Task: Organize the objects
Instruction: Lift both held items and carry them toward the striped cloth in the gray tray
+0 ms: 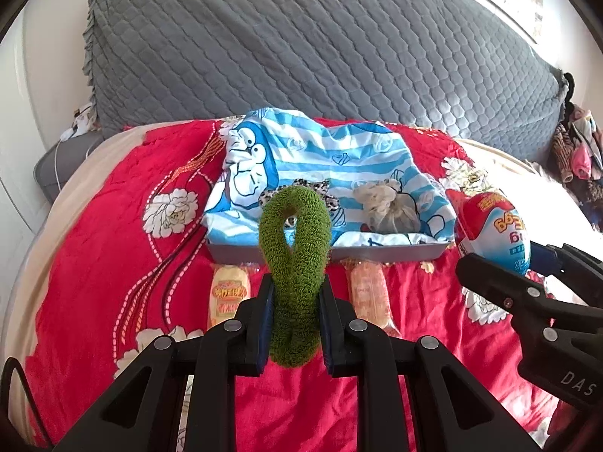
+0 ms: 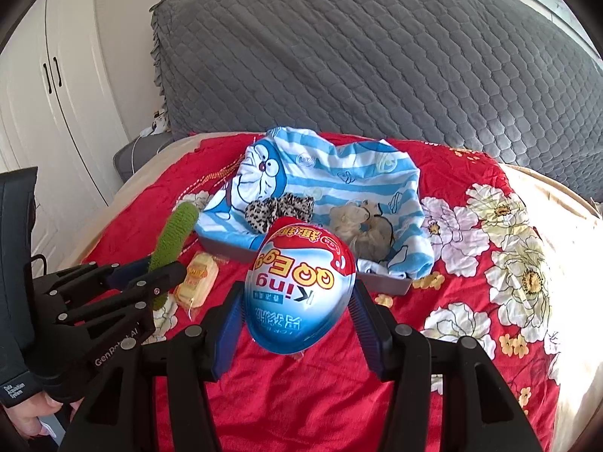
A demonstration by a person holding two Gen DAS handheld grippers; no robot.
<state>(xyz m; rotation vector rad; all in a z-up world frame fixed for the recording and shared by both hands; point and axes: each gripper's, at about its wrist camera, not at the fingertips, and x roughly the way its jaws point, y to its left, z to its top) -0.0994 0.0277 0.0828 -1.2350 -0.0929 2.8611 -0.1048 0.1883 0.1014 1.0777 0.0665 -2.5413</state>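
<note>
My left gripper (image 1: 296,293) is shut on a green fuzzy scrunchie (image 1: 294,248), held above the red bedspread in front of the tray; both also show in the right wrist view, gripper (image 2: 145,277) and scrunchie (image 2: 174,241). My right gripper (image 2: 296,312) is shut on a red, white and blue egg-shaped toy pack (image 2: 301,286), also seen at the right of the left wrist view (image 1: 493,231). A grey tray (image 1: 377,253) lined with a blue striped cartoon cloth (image 2: 339,173) holds a leopard scrunchie (image 2: 279,205) and a beige scrunchie (image 2: 361,226).
Two wrapped snack packs lie on the red flowered bedspread (image 1: 113,256) in front of the tray, one yellow (image 1: 229,293) and one orange (image 1: 369,293). A grey quilted headboard (image 1: 301,45) stands behind. White wardrobe doors (image 2: 56,86) are at the left.
</note>
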